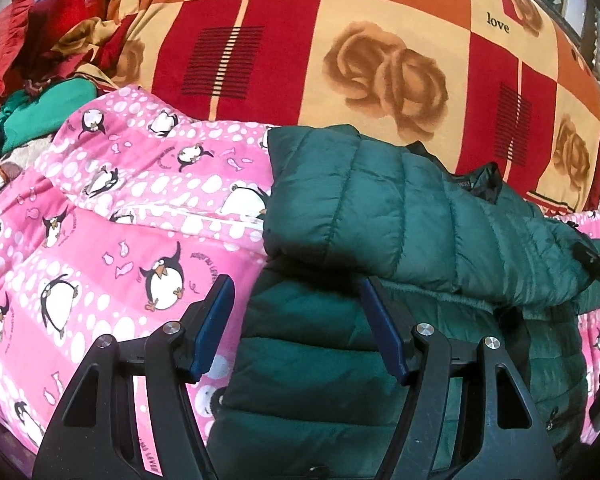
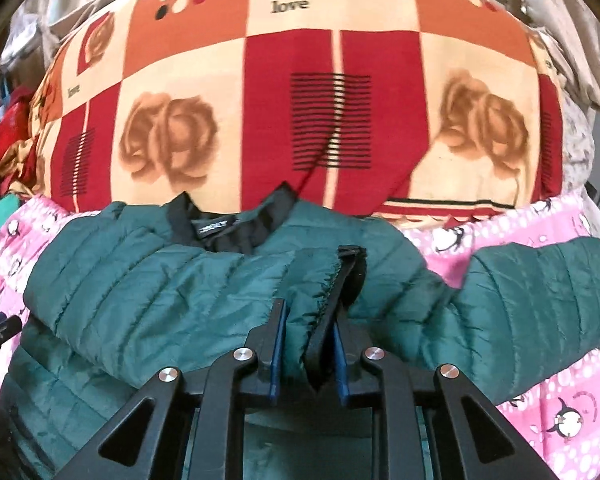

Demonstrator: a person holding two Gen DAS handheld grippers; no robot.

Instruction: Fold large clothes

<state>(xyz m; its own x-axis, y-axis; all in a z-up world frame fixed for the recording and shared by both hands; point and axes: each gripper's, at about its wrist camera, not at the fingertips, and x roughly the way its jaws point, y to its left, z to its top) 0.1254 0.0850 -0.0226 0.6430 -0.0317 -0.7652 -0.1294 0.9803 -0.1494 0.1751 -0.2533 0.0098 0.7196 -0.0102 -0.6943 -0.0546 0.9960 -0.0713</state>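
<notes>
A dark green quilted puffer jacket [image 1: 380, 208] lies on a pink penguin-print blanket [image 1: 100, 220]. One sleeve is folded across its body. My left gripper [image 1: 298, 292] is open and empty, its blue pads either side of the jacket's left edge, just above the fabric. In the right wrist view the jacket [image 2: 148, 288] shows its black collar [image 2: 220, 228] at the far side and its other sleeve [image 2: 540, 312] stretched out to the right. My right gripper [image 2: 308, 316] is shut on a fold of the jacket's front edge with the black zipper strip [image 2: 340, 288].
A large pillow or quilt in red, orange and cream checks with roses [image 1: 340, 40] rises right behind the jacket. Red and green clothes [image 1: 28, 60] are piled at the far left. The pink blanket [image 2: 540, 420] extends to the right.
</notes>
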